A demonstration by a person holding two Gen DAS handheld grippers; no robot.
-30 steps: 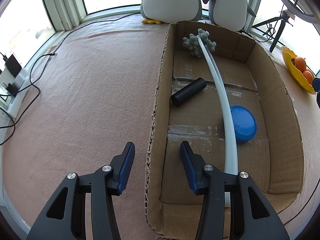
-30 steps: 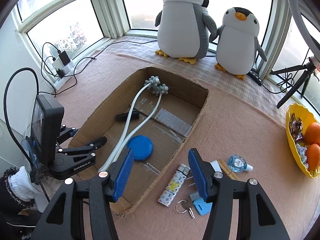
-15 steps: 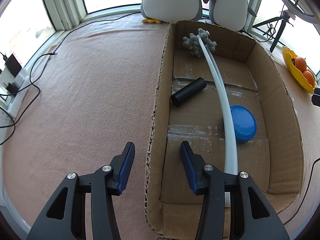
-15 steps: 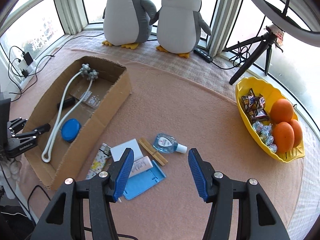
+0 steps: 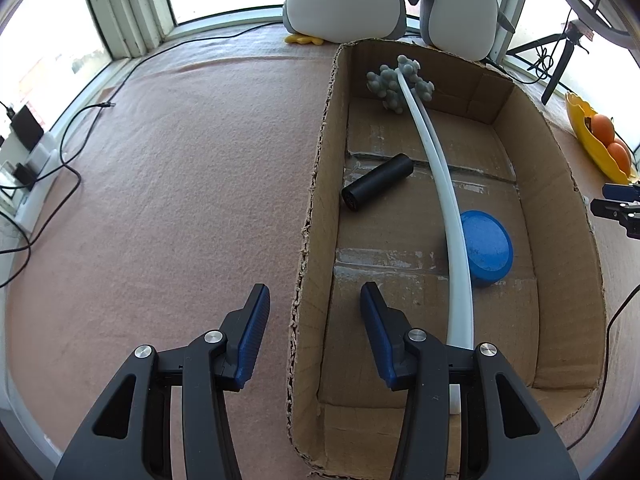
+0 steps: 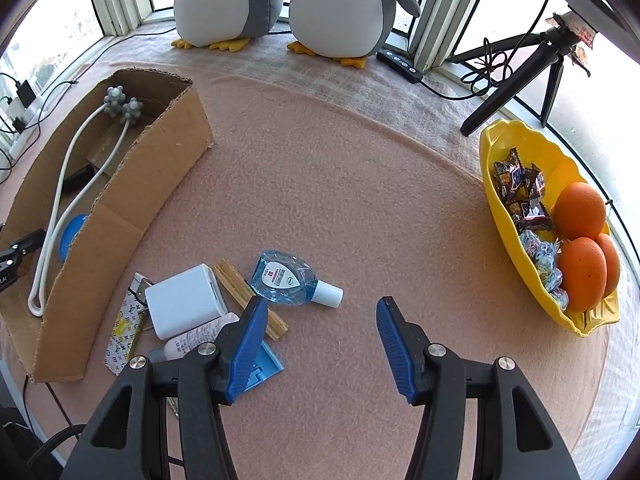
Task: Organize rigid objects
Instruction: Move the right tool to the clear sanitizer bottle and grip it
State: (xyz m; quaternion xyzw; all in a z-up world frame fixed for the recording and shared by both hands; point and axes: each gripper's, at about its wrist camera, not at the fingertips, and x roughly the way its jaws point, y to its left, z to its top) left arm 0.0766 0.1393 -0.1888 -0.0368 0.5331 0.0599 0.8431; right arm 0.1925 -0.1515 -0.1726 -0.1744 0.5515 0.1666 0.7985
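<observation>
Both spread and empty: left gripper (image 5: 312, 300) astride the cardboard box's (image 5: 316, 216) left wall, right gripper (image 6: 320, 312) over the counter (image 6: 360, 200) just right of the near sanitizer bottle (image 6: 286, 282), white charger (image 6: 186, 306) and wooden clips (image 6: 250, 300).

Left gripper (image 5: 312, 316): jaws wide apart, nothing between them. Blue pads (image 5: 254, 334) face each other, black finger arms run back toward camera. Pose level, pointing forward and slightly down.

Right gripper (image 6: 320, 330): jaws also wide apart, gap empty. Blue ribbed pads (image 6: 394, 340) tilted inward at tips. Pointing forward and down. Its tip also visible at right edge of left wrist view.
</observation>
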